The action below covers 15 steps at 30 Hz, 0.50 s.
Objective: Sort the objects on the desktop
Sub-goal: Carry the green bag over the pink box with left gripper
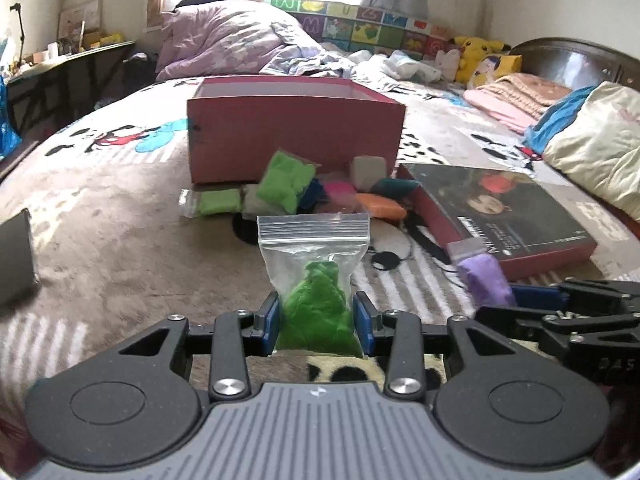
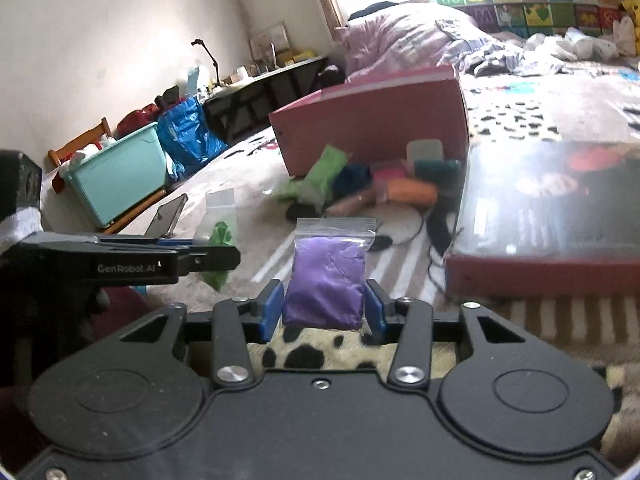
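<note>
While gripping a zip bag of green clay (image 1: pixel 316 304) in the left tool (image 1: pixel 316 320), pads pressed to both its sides, holds a zip bag of purple clay (image 2: pixel 326 280) in the right tool (image 2: pixel 324 308) the same way, clamped. Carries both bags above the patterned bed cover (image 1: pixel 120 248), side by side and near each other.

Faces, straight ahead, a heap of clay packets (image 1: pixel 320 192) in green, pink, orange, grey and dark blue, lying against the front wall of an open red box (image 1: pixel 296 136). Finds a black cord (image 1: pixel 384 258) looped on the cover between the bags and the heap. Meets a flat book-like box (image 1: pixel 520 216) on the right, just beside the heap, with a red edge and a glossy dark top. Sees a propped phone (image 2: pixel 168 216) to the left, well apart from the heap.

Reads "GenRobot.AI" on the side of the left tool in the right wrist view. Cannot read the blurred white lettering on the flat box.

Has bare cover to the left of the heap and the red box. Ends at the bed's left edge, next to a teal bin (image 2: pixel 120 172) and a blue bag (image 2: pixel 188 132). Has a rumpled quilt (image 1: pixel 224 36) behind the red box.
</note>
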Available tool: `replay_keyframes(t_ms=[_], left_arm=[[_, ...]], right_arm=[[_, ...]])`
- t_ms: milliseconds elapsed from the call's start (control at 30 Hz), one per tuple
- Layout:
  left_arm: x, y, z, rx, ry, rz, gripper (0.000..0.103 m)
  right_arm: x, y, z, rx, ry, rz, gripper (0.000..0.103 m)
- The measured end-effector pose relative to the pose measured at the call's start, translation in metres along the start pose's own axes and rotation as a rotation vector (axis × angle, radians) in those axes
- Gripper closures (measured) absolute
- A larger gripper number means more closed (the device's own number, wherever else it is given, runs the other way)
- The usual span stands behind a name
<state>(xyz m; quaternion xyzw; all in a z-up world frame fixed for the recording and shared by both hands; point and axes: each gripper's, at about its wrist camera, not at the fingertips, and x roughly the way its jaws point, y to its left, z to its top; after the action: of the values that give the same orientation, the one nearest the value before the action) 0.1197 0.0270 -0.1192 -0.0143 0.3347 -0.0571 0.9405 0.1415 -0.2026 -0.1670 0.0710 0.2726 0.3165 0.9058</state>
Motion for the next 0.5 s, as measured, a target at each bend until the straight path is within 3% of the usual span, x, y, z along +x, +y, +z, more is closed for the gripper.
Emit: replay_keyframes(t_ms=[233,500], left_arm=[[0.011,0.014,0.027,0.005,0.02,0.068,0.066],[0.025,0.033,0.069,-0.05,-0.001,0.089,0.066]], right_arm=[[0.01,-0.011,0.001,0.009,0.011,0.021,0.06],[0.042,-0.01,-0.001,-0.014,0.055,0.017,0.06]])
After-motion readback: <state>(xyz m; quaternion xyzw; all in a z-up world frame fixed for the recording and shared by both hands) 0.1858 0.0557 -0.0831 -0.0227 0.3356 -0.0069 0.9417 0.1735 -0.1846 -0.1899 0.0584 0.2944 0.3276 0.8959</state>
